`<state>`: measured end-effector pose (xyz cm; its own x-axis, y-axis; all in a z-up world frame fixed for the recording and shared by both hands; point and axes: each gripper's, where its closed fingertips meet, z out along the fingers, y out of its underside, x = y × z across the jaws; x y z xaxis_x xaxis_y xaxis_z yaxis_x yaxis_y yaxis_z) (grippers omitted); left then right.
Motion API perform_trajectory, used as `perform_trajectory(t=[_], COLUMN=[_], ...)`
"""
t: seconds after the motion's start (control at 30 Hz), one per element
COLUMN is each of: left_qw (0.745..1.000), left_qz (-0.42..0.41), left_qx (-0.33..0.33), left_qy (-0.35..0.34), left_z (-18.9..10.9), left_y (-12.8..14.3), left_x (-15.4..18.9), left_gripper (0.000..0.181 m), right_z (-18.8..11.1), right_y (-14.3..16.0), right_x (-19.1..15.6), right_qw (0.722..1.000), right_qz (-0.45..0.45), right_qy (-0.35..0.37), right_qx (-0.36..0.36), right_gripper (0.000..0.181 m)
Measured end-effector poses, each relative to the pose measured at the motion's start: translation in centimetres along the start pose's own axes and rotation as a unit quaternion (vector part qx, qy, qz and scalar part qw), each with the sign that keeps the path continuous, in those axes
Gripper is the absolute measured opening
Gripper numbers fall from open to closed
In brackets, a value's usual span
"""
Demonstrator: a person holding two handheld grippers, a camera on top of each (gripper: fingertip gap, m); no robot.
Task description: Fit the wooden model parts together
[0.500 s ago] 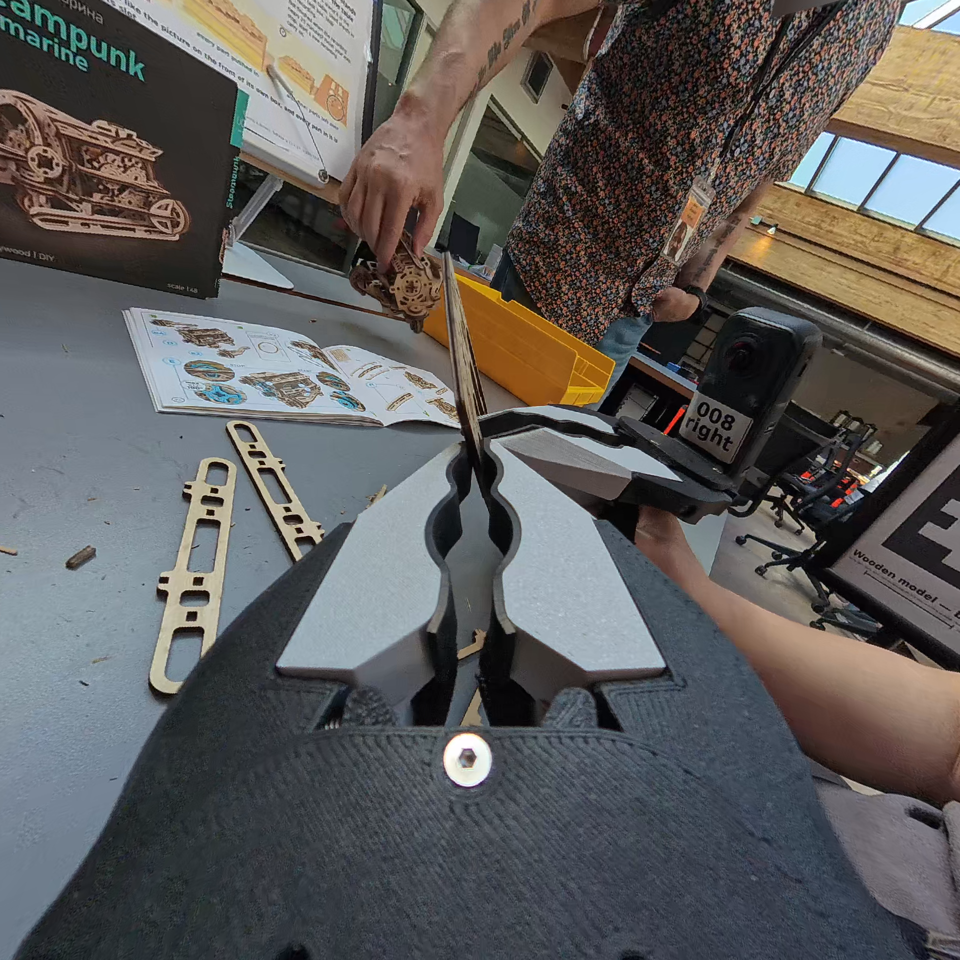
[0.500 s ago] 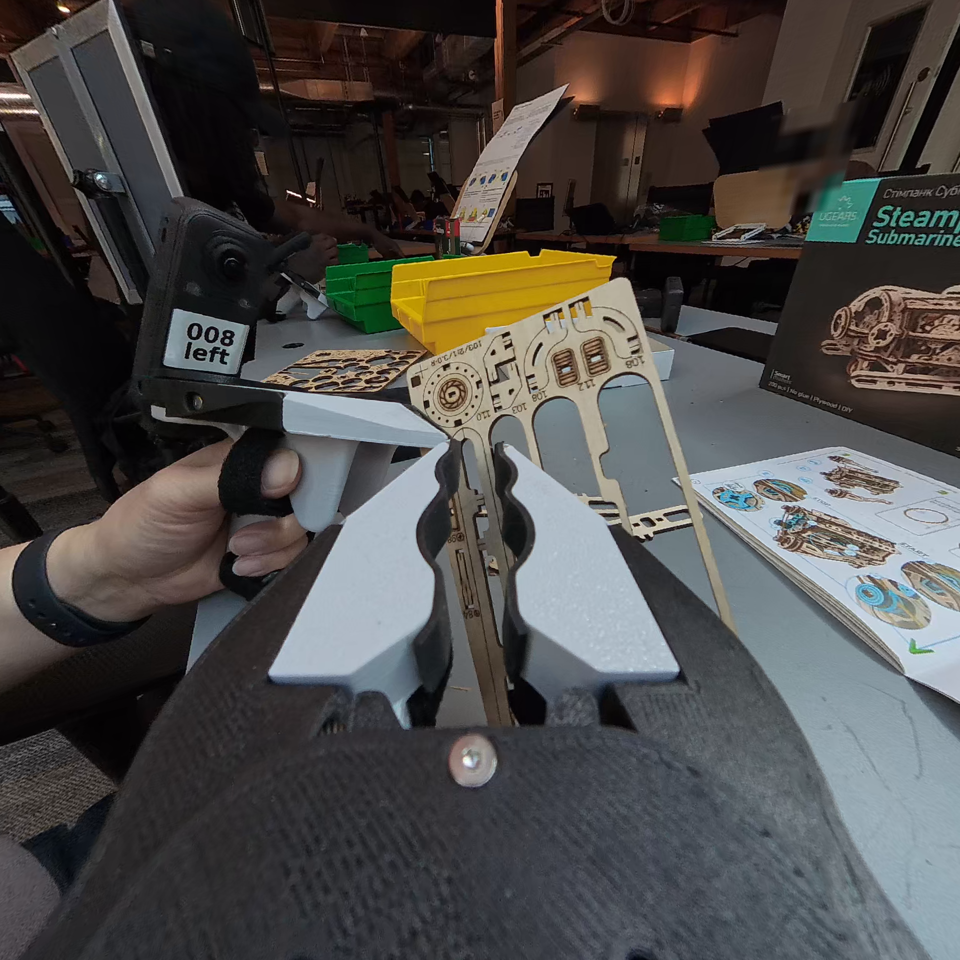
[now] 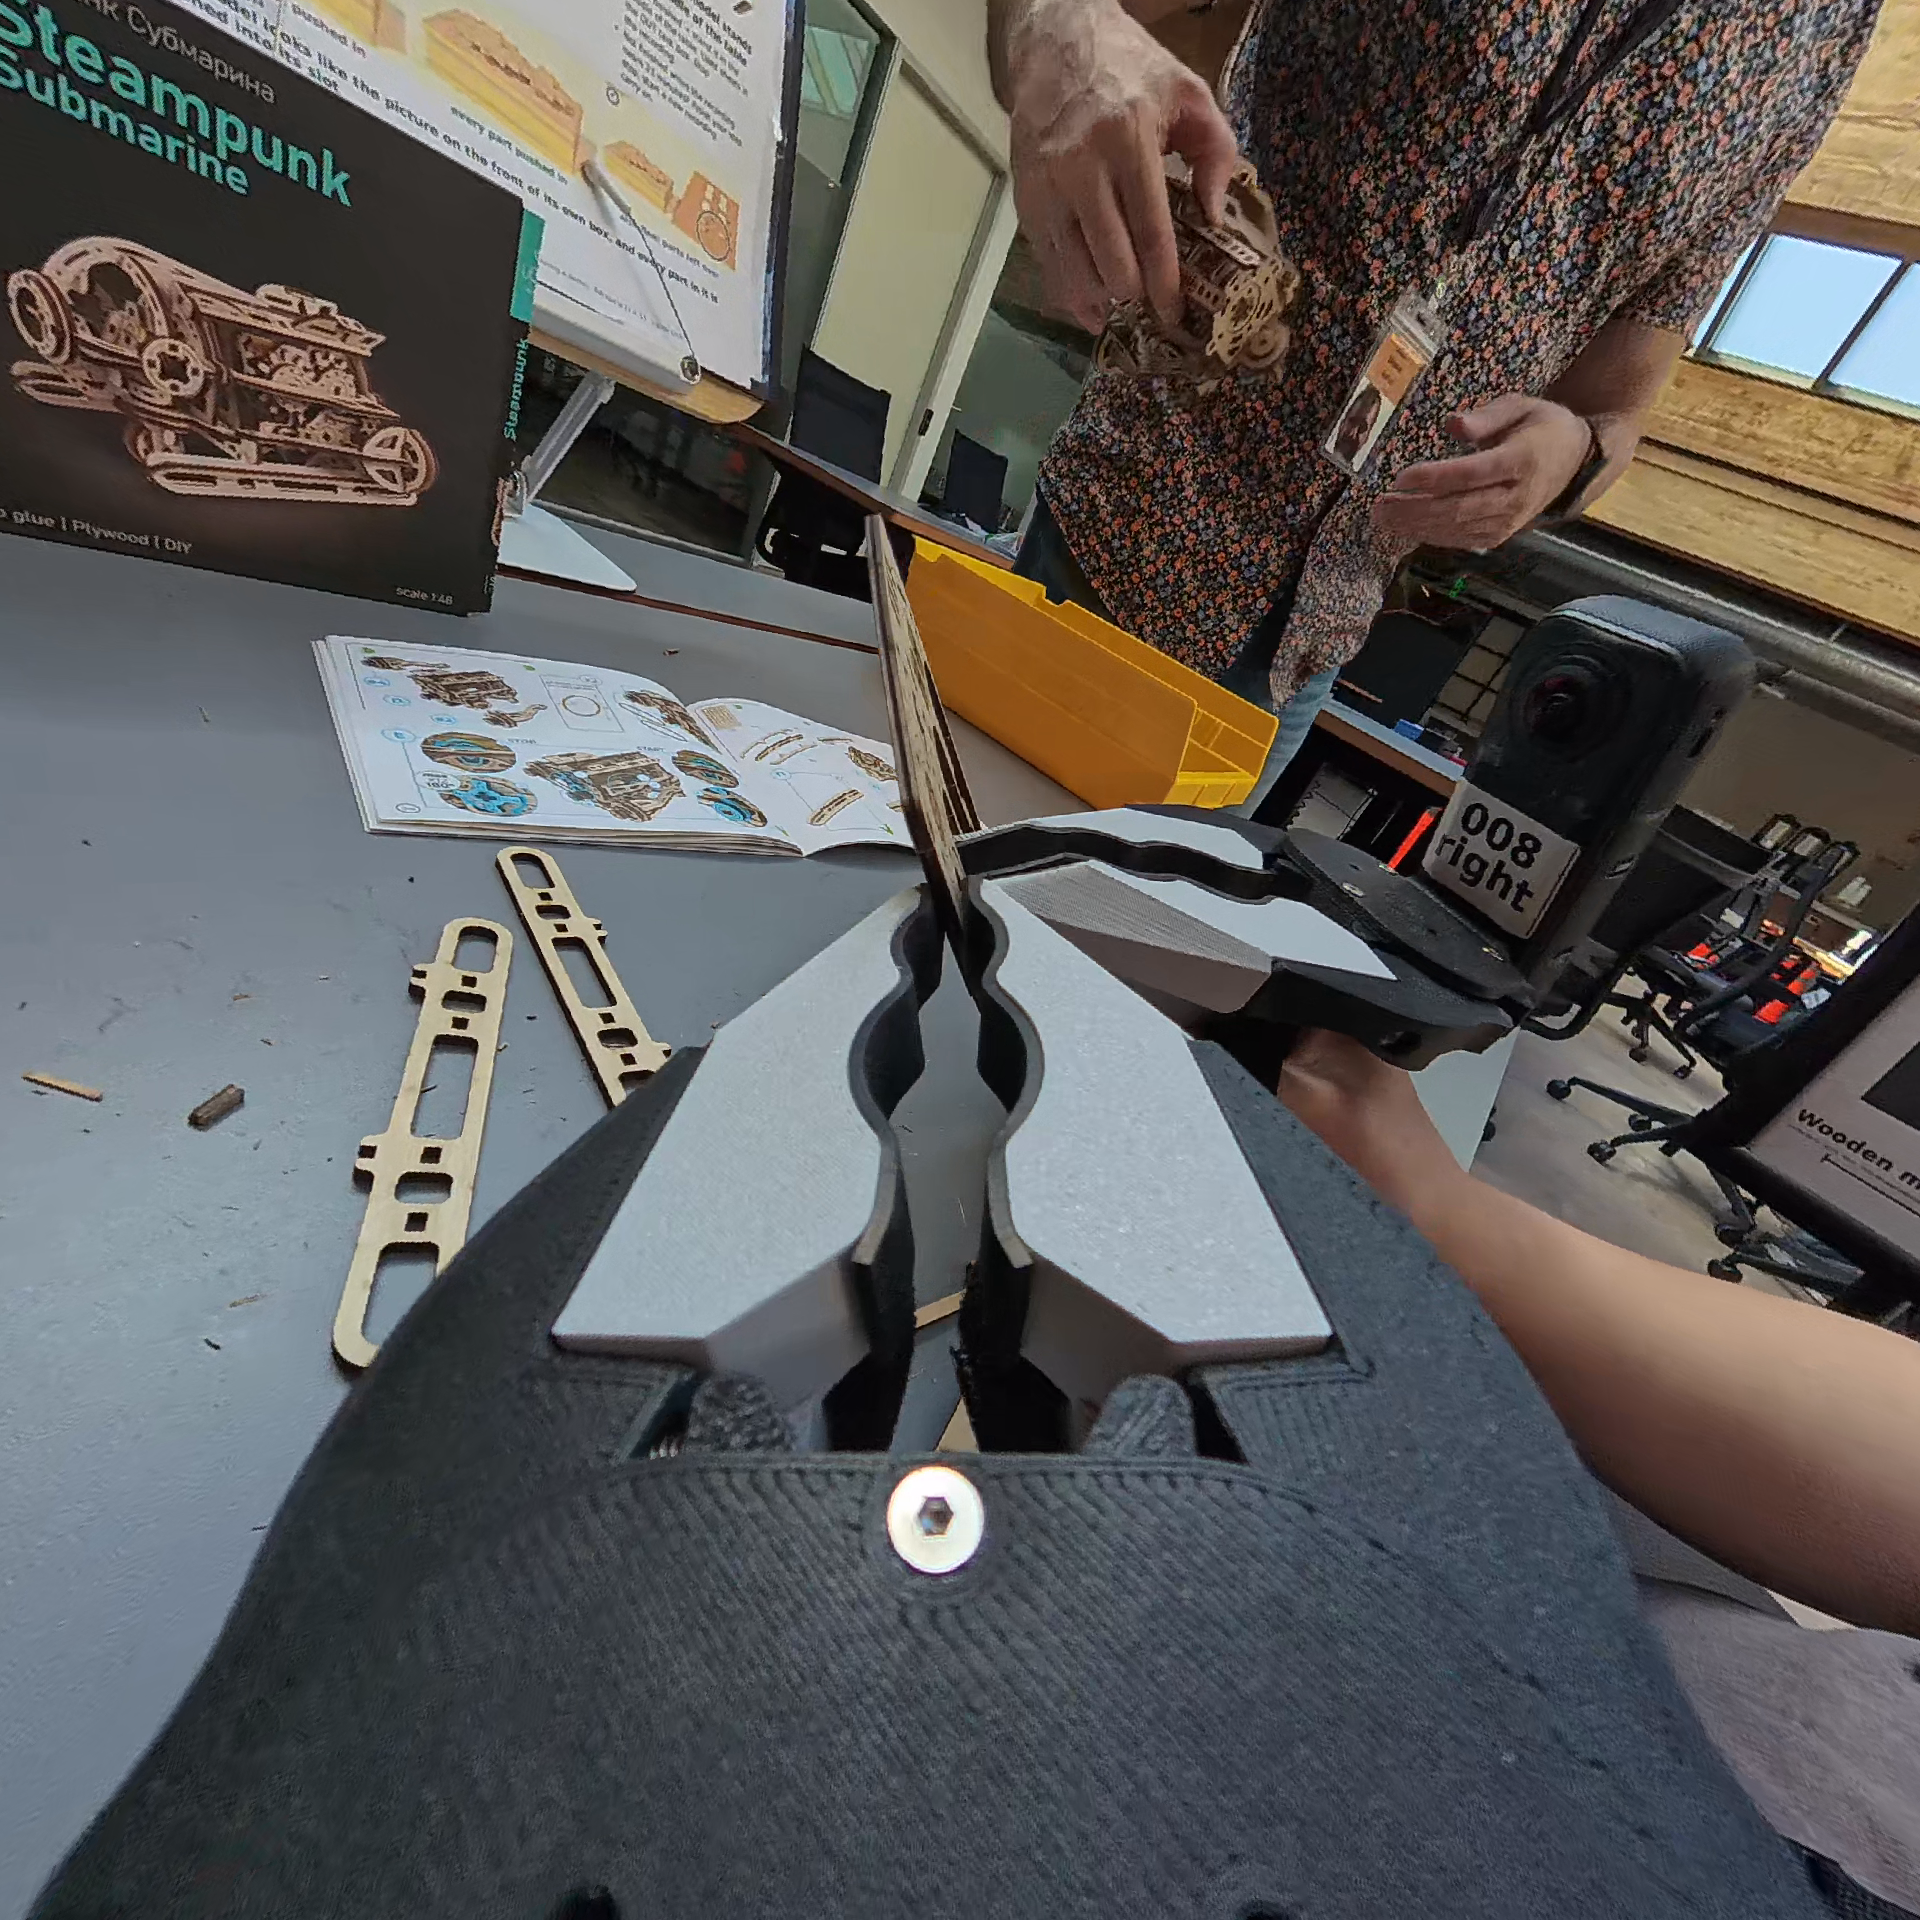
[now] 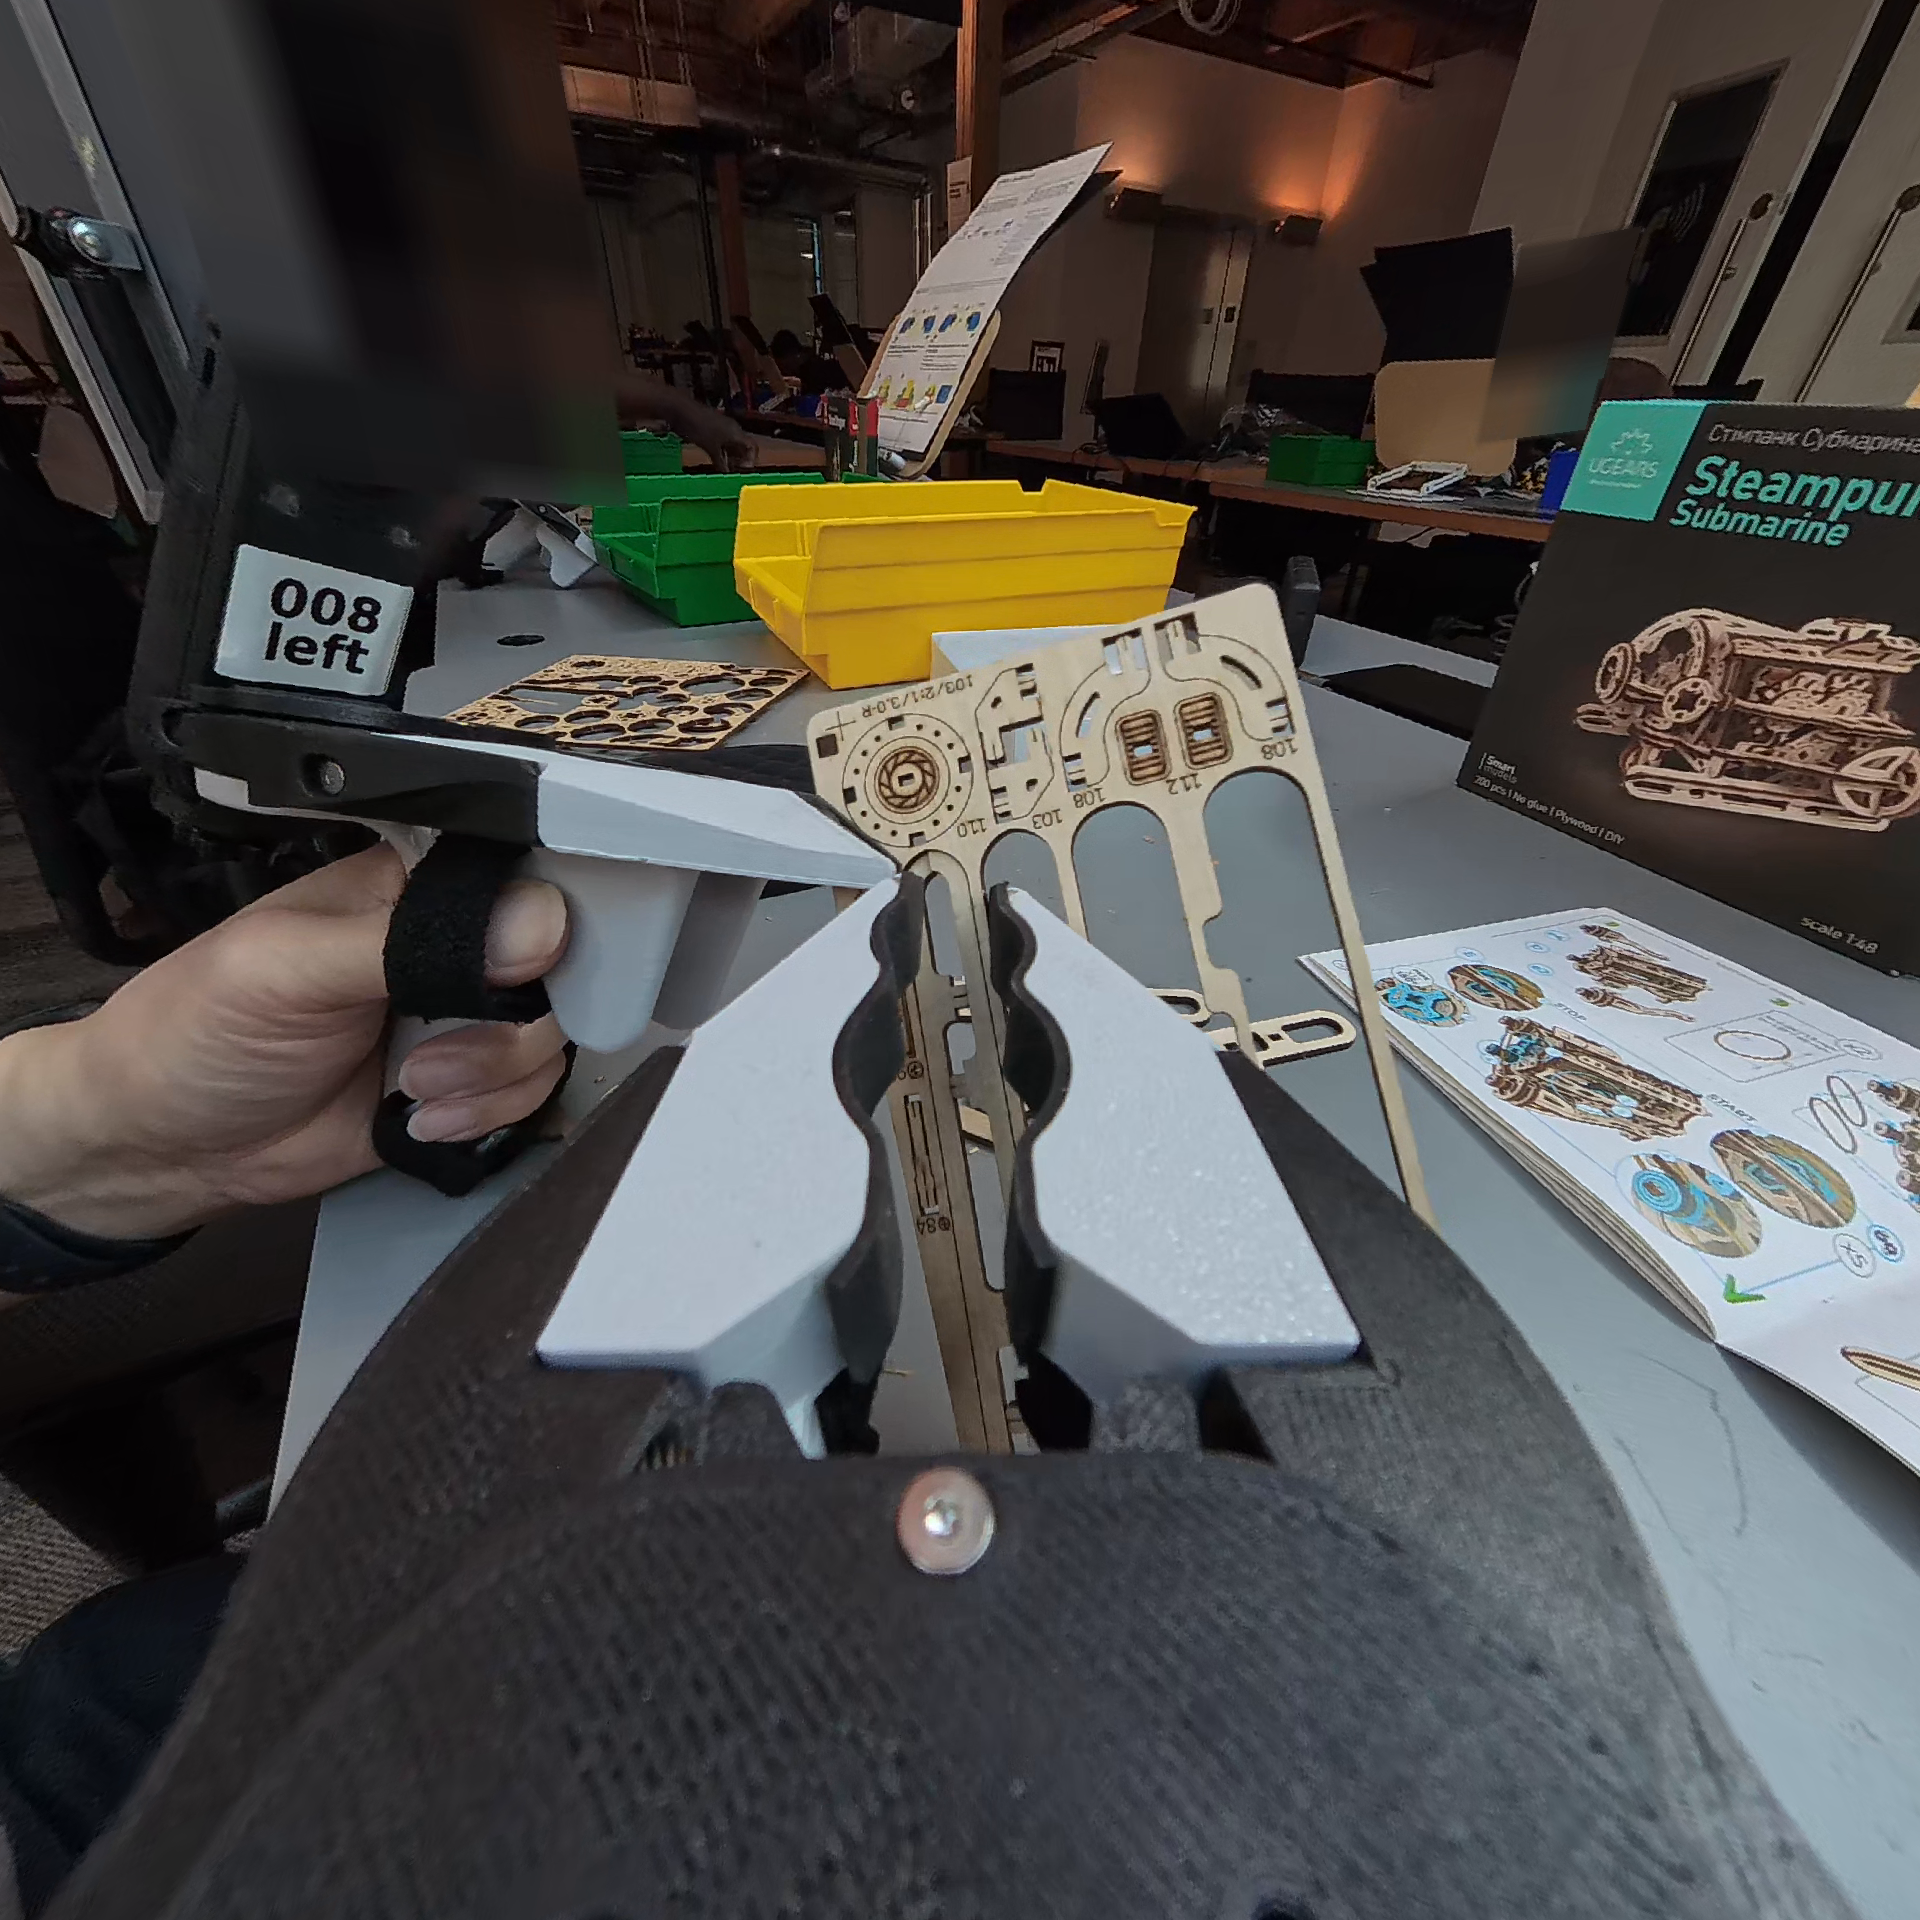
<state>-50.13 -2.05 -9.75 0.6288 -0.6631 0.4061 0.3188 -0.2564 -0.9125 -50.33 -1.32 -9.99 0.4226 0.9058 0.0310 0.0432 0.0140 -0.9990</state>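
A thin wooden part sheet [image 4: 1091, 727] stands tilted above the grey table [image 3: 156, 883]; it shows edge-on in the left wrist view [image 3: 914, 717]. My left gripper [image 3: 948, 930] is shut on the sheet's left edge and also shows in the right wrist view [image 4: 862, 854]. My right gripper [image 4: 951, 899] faces the sheet, its fingers closed on the edges of a narrow wooden strip [image 4: 951, 1039] that is still in the sheet. It also shows in the left wrist view [image 3: 982, 836]. Two loose wooden strips [image 3: 426, 1132] [image 3: 582, 966] lie on the table.
An open instruction booklet [image 3: 623, 748] and the black kit box [image 3: 229, 312] are behind the strips. A yellow bin [image 4: 956, 582], a green bin [image 4: 665, 551] and an emptied sheet [image 4: 623, 701] lie farther back. A standing person holds an assembled wooden model [image 3: 1205, 281] above the table. My two grippers' fingertips are within a few centimetres of each other.
The standing person's hand has lifted the assembled model up and to the right. Both grippers hold about the same place on the sheet.
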Motion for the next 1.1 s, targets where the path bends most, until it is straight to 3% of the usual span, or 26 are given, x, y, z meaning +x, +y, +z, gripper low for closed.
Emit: perform_trajectory(t=[0.23, 0.53, 0.63, 0.8, 1.1], left_qw=[1.000, 0.999, 0.998, 0.998, 0.998], left_qz=[-0.011, -0.016, -0.031, -0.034, -0.036], left_qx=[0.005, 0.035, 0.036, 0.025, 0.019], left_qy=[0.027, 0.036, 0.043, 0.044, 0.051], left_z=[-0.1, -0.7, -0.8, -0.4, -0.3], left_y=[-0.2, -1.1, -1.2, -1.0, -0.8], left_x=[0.4, 0.2, 0.1, 0.0, 0.1], left_gripper=[0.000, 0.000, 0.000, 0.000, 0.000], right_z=[-0.5, -1.2, -1.6, -2.1, -1.2], right_y=[-0.3, -0.1, 0.1, 0.9, 0.6], right_x=[-0.1, 0.1, -0.3, -0.4, 0.0], right_qw=[1.000, 0.995, 0.995, 0.988, 0.992], right_qz=[0.002, -0.088, -0.089, -0.128, -0.054], right_qy=[-0.003, 0.029, 0.004, -0.044, -0.094], right_qx=[0.010, -0.032, -0.046, -0.078, -0.066], right_gripper=[0.011, 0.005, 0.016, 0.012, 0.010])
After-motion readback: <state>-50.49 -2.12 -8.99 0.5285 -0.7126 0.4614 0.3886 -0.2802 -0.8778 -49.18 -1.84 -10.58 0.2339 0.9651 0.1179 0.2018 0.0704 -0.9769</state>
